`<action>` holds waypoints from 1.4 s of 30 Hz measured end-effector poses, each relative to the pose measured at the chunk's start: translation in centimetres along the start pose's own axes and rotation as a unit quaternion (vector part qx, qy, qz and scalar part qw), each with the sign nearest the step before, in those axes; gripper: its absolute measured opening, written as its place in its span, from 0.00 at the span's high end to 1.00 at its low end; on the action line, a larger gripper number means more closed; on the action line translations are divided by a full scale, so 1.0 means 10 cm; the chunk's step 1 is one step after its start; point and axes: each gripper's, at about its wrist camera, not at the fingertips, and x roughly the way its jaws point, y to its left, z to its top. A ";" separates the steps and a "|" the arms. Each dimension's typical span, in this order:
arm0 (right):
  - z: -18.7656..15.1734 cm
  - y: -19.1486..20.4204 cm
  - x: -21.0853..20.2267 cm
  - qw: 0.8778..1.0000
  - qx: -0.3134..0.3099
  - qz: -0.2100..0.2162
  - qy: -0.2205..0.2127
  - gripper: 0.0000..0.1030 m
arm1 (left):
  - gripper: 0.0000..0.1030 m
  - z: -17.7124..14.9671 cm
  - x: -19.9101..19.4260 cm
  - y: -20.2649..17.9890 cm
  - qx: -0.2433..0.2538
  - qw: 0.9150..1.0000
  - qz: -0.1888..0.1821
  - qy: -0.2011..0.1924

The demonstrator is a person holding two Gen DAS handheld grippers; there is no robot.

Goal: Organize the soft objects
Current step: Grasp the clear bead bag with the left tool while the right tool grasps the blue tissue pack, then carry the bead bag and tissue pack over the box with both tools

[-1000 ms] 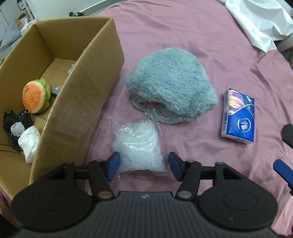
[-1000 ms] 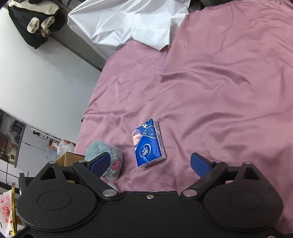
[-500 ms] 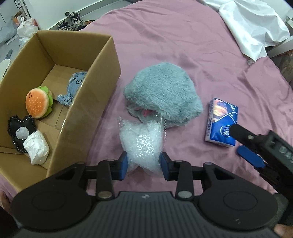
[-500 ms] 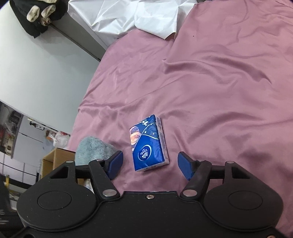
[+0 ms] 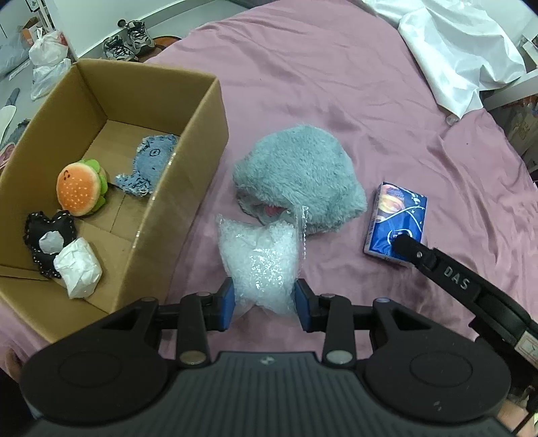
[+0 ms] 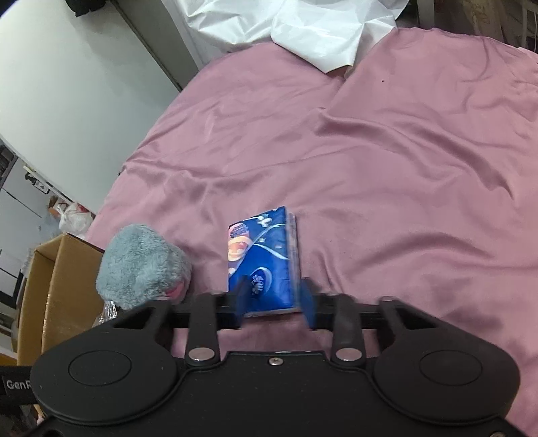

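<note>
My left gripper (image 5: 264,304) is shut on a clear bag of white plastic pellets (image 5: 259,262) on the pink bedsheet. A fluffy grey-blue hat (image 5: 299,176) lies just beyond it and also shows in the right wrist view (image 6: 141,265). My right gripper (image 6: 274,304) has its blurred jaws closing around the near end of a blue tissue pack (image 6: 260,262), which also shows in the left wrist view (image 5: 398,218). An open cardboard box (image 5: 198,141) stands to the left.
The box holds a burger plush (image 5: 80,188), a blue whale plush (image 5: 148,163), a black heart cushion (image 5: 47,235) and a white wad (image 5: 79,267). A white sheet (image 6: 289,27) lies at the bed's far side. Shoes (image 5: 129,37) sit on the floor.
My left gripper closed on the pellet bag. My right gripper moved down to the tissue pack and its jaws narrowed around it.
</note>
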 end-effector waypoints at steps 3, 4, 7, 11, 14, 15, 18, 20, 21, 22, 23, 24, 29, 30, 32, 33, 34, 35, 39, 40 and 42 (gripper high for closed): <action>-0.02 0.02 -0.08 1.000 -0.001 -0.003 -0.006 0.79 | 0.65 -0.02 -0.06 0.01 -0.001 1.000 -0.005 -0.005; -0.03 0.03 -0.11 1.000 0.000 -0.003 -0.009 0.80 | 0.65 -0.02 -0.07 0.02 -0.003 1.000 -0.006 -0.006; -0.04 0.03 -0.24 1.000 0.014 0.001 -0.018 0.80 | 0.65 -0.03 -0.15 0.03 -0.002 1.000 -0.012 -0.012; -0.08 0.08 -0.38 1.000 0.021 0.004 -0.023 0.80 | 0.65 -0.03 -0.27 0.07 -0.003 1.000 -0.017 -0.024; -0.09 0.15 -0.50 0.999 0.014 0.006 -0.031 0.80 | 0.65 -0.03 -0.35 0.11 -0.005 0.999 -0.021 -0.033; -0.09 0.18 -0.54 0.999 0.011 0.007 -0.035 0.80 | 0.65 -0.03 -0.37 0.12 -0.007 0.999 -0.023 -0.036; -0.08 0.23 -0.63 0.999 0.008 0.006 -0.043 0.80 | 0.65 -0.03 -0.43 0.18 -0.010 0.999 -0.029 -0.042; -0.06 0.25 -0.68 0.999 0.009 0.007 -0.048 0.80 | 0.65 -0.03 -0.47 0.21 -0.011 0.998 -0.030 -0.047; -0.06 0.27 -0.71 0.999 0.010 0.006 -0.050 0.80 | 0.65 -0.03 -0.49 0.22 -0.012 0.998 -0.031 -0.049; -0.06 0.29 -0.74 0.999 0.009 0.006 -0.053 0.80 | 0.65 -0.03 -0.51 0.24 -0.013 0.998 -0.033 -0.051; -0.06 0.31 -0.77 0.998 0.009 0.007 -0.056 0.80 | 0.65 -0.03 -0.53 0.26 -0.014 0.998 -0.036 -0.052; -0.06 0.33 -0.79 0.998 0.008 0.008 -0.058 0.80 | 0.65 -0.03 -0.56 0.28 -0.015 0.998 -0.038 -0.055; -0.06 0.47 -0.92 0.997 -0.002 0.014 -0.070 0.80 | 0.65 -0.01 -0.69 0.40 -0.021 0.996 -0.049 -0.067; -0.06 0.50 -0.94 0.997 -0.004 0.016 -0.072 0.80 | 0.65 0.00 -0.71 0.43 -0.024 0.996 -0.052 -0.069; -0.06 0.57 -0.96 0.997 -0.007 0.021 -0.074 0.80 | 0.65 0.02 -0.77 0.50 -0.029 0.995 -0.056 -0.076; -0.06 0.61 -0.97 0.997 -0.009 0.023 -0.073 0.80 | 0.65 0.03 -0.80 0.55 -0.032 0.995 -0.057 -0.080; -0.06 0.65 -0.97 0.997 -0.011 0.025 -0.073 0.80 | 0.65 0.03 -0.82 0.59 -0.034 0.994 -0.057 -0.083; -0.06 0.69 -0.98 0.997 -0.015 0.027 -0.073 0.80 | 0.65 0.04 -0.84 0.63 -0.037 0.994 -0.057 -0.086; -0.07 0.85 -0.98 0.996 -0.022 0.036 -0.073 0.80 | 0.65 0.09 -0.89 0.81 -0.045 0.993 -0.058 -0.093; -0.07 0.90 -0.98 0.996 -0.023 0.039 -0.075 0.80 | 0.65 0.11 -0.90 0.87 -0.049 0.993 -0.057 -0.095; -0.08 0.95 -0.99 0.996 -0.015 0.049 -0.071 0.80 | 0.65 0.14 -0.91 0.96 -0.053 0.992 -0.056 -0.099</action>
